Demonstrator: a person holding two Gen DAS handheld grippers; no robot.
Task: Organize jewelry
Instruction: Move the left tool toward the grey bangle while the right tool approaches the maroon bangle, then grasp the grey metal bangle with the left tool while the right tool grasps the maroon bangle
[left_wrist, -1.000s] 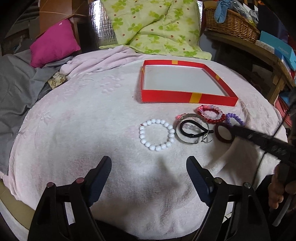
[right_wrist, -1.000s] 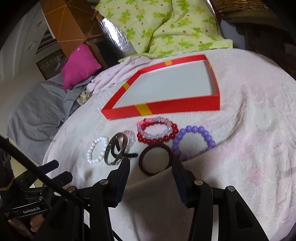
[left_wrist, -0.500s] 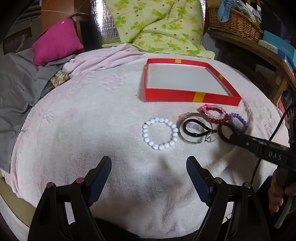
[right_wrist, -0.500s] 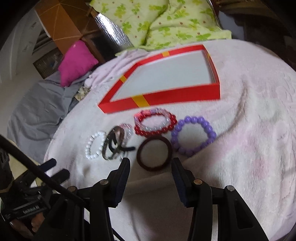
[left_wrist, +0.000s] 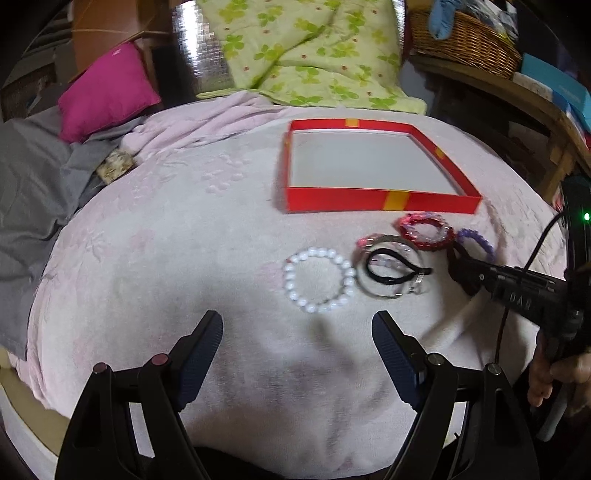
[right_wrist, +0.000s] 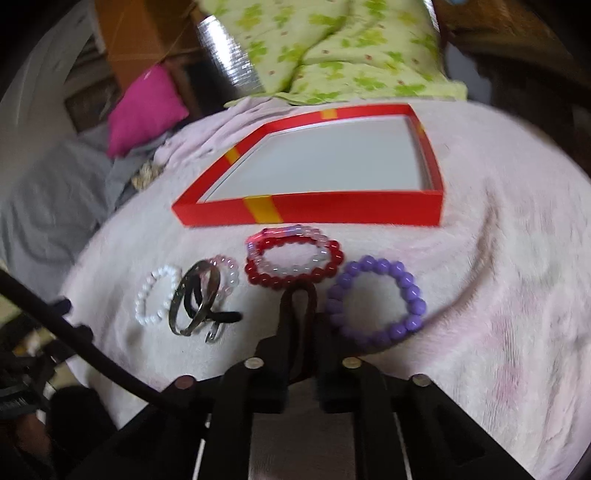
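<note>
So the pickup step is happening right now, first piece of the lot by the look of it.

Going left to right: the left tongs (left_wrist: 297, 341) are hanging wide with nothing between them, hovering over the pink blanket (left_wrist: 166, 258) just short of the white bracelet (left_wrist: 318, 280). Next to that bracelet there's the metal bangle (left_wrist: 388, 269) with a black hair tie (left_wrist: 391, 266) lying across it and a pale pink bracelet (right_wrist: 225, 275) peeking out behind. Then the red bracelet (right_wrist: 293, 264), sitting close to the front wall of the box. Right below it the right tongs (right_wrist: 301, 314) are pinching the dark brown band (right_wrist: 297, 295) narrow, squashing it into a long loop, so it looks gripped but it's seemingly lying on the blanket, not lifted yet. The purple bracelet (right_wrist: 376, 299) is lying just right of those tongs.

Next move, I'm guessing: lift the band straight up so it isn't dragging the red bracelet it's nearly touching, carry it over the front wall and let go inside. The band's soft, so it could be slipping out of a thin pinch.

The red box (right_wrist: 332, 214) is sitting open behind the row, and its white floor is showing nothing in it at all.
</note>
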